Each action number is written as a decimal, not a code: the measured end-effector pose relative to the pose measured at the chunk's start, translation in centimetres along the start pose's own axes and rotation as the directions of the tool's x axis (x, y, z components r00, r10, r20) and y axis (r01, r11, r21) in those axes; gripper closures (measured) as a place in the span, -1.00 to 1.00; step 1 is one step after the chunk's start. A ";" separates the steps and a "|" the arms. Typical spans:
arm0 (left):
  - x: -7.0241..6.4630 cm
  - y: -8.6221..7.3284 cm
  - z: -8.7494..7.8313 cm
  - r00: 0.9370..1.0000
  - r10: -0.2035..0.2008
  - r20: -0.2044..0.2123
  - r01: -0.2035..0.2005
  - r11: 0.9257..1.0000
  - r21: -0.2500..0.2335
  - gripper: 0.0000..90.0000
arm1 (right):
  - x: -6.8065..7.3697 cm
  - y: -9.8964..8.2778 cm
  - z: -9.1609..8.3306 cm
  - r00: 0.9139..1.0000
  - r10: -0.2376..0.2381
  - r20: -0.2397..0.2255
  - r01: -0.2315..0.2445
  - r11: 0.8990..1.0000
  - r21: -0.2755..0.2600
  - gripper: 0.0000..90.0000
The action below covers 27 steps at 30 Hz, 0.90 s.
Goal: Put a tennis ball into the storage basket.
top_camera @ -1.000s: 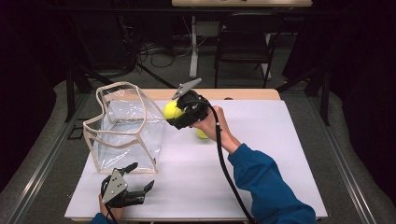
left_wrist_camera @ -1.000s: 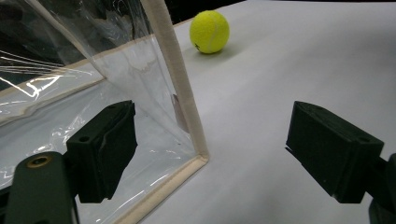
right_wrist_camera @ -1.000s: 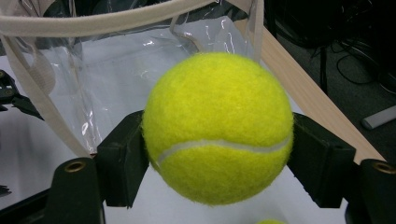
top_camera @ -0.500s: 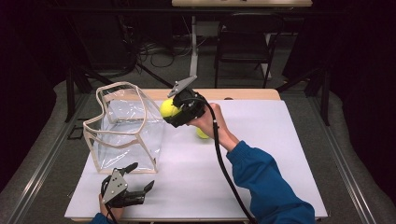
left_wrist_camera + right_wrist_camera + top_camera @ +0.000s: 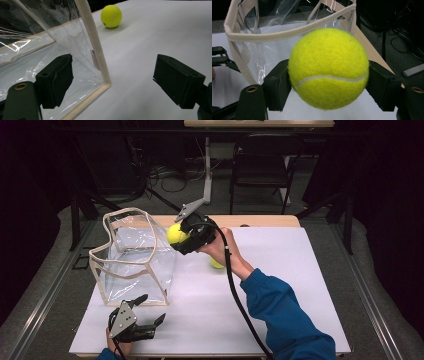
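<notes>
My right gripper (image 5: pixel 181 236) is shut on a yellow tennis ball (image 5: pixel 175 233) (image 5: pixel 328 68) and holds it in the air just right of the rim of a clear plastic bag (image 5: pixel 132 257) with a beige trim (image 5: pixel 279 35). A second tennis ball (image 5: pixel 216 263) (image 5: pixel 111 16) lies on the white table (image 5: pixel 300 290) under the right hand. My left gripper (image 5: pixel 149 311) rests near the table's front edge, open with nothing between its jaws. In the left gripper view its jaws (image 5: pixel 115 82) stand either side of the bag's near bottom corner (image 5: pixel 105 80), apart from it.
The bag stands upright and open on the left half of the table. A strip of wooden table (image 5: pixel 260 221) shows behind the white sheet. Chairs, stands and cables (image 5: pixel 207 170) fill the dark floor beyond. The right forearm in a blue sleeve (image 5: pixel 285 315) crosses the table's front right.
My right gripper has carried the ball a little left and up, closer to the bag's rim. The left gripper has stayed where it was.
</notes>
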<state>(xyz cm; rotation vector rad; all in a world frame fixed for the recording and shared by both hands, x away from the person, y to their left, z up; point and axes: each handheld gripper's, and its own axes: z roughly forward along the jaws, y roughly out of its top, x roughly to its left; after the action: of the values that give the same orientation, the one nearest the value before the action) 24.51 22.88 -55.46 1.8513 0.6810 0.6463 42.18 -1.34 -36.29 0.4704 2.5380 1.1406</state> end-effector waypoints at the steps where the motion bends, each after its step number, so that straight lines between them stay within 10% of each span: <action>1: 0.0 0.0 0.0 1.000 0.000 0.001 0.000 1.000 0.001 -0.65 | 0.0 0.2 0.1 1.000 -0.003 0.000 0.003 1.000 -0.002 -0.41; 27: 0.1 0.0 0.0 1.000 -0.001 0.006 0.001 1.000 -0.002 -0.65 | 0.9 2.3 -0.2 1.000 -0.021 -0.001 0.021 0.998 -0.056 -0.41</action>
<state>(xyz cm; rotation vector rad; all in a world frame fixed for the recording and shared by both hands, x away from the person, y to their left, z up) 24.58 22.95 -55.47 1.8500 0.6771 0.6399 41.69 0.30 -34.53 0.4284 2.4996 1.2016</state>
